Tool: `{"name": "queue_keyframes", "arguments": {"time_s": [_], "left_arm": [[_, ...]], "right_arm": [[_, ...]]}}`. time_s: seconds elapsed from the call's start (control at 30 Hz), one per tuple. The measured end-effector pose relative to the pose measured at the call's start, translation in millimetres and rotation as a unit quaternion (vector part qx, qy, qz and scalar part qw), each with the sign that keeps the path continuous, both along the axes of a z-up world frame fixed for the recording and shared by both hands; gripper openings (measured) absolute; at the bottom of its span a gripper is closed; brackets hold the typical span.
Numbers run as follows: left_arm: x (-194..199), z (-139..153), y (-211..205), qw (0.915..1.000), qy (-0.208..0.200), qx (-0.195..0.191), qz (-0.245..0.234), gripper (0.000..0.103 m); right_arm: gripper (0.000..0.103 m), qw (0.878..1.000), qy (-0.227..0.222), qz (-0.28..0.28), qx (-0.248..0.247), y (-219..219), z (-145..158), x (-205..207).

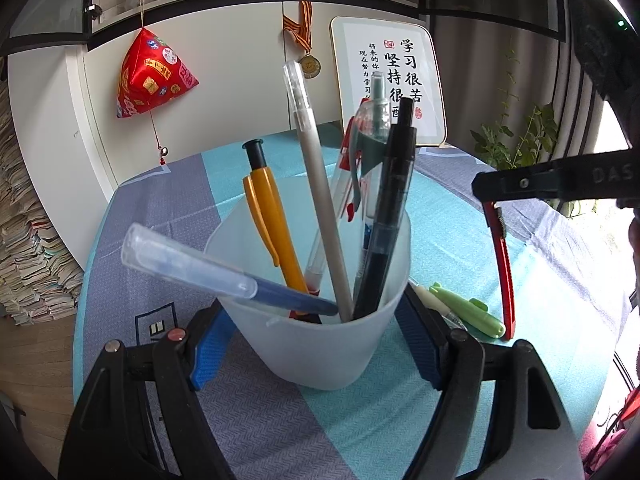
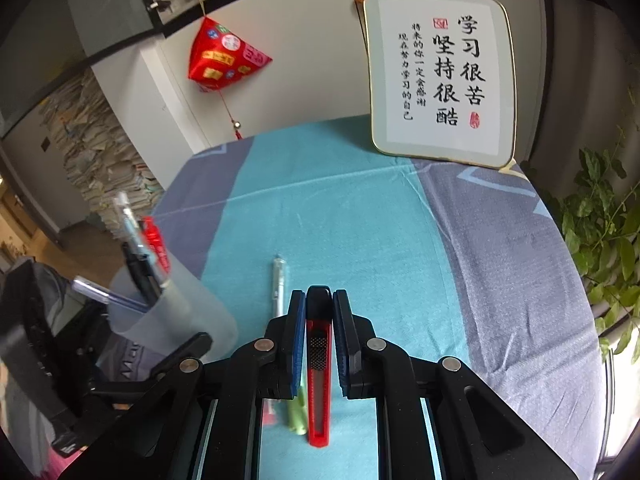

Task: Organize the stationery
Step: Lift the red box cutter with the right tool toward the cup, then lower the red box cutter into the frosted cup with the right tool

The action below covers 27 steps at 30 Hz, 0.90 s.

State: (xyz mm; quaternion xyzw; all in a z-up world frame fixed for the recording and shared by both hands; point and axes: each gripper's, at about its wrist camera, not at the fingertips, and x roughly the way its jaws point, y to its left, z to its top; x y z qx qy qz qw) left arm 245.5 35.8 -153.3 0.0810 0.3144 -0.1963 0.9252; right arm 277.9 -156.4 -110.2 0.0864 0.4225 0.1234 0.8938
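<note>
Left gripper [image 1: 316,316] clamps frosted pen cup [image 1: 320,344] on table [image 2: 360,208]; right gripper [image 2: 319,304] pinches red utility knife [image 2: 319,368], lifted above table, green pen [image 1: 468,310] beside.

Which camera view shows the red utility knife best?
The right wrist view: the red utility knife lies centred between the right gripper fingers, slider and full body visible. The left wrist view shows it only side-on, thin, hanging from that gripper at the frame's right.

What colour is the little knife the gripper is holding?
Red, with a black tip. The utility knife shows best in the right wrist view.
</note>
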Motion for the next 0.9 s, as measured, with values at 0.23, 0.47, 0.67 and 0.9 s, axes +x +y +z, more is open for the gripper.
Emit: {"name": "queue_keyframes", "arguments": {"time_s": [0.23,0.47,0.67,0.9], "left_arm": [[0.3,0.0,-0.1,1.0,0.0,0.0,0.0,0.076],[0.4,0.0,-0.1,1.0,0.0,0.0,0.0,0.076],[0.9,-1.0,-0.3,1.0,0.001,0.0,0.0,0.076],[1.0,-3.0,-0.6,1.0,0.001,-0.001,-0.001,0.076]], "right_arm": [[0.015,0.999,-0.032,0.002,0.004,0.6,22.1,-16.9],[0.015,0.997,-0.08,0.013,0.004,7.9,56.8,-35.5],[0.015,0.994,-0.103,0.026,0.007,16.3,78.6,-44.0],[0.015,0.986,-0.152,0.071,0.025,32.9,123.5,-61.6]]}}
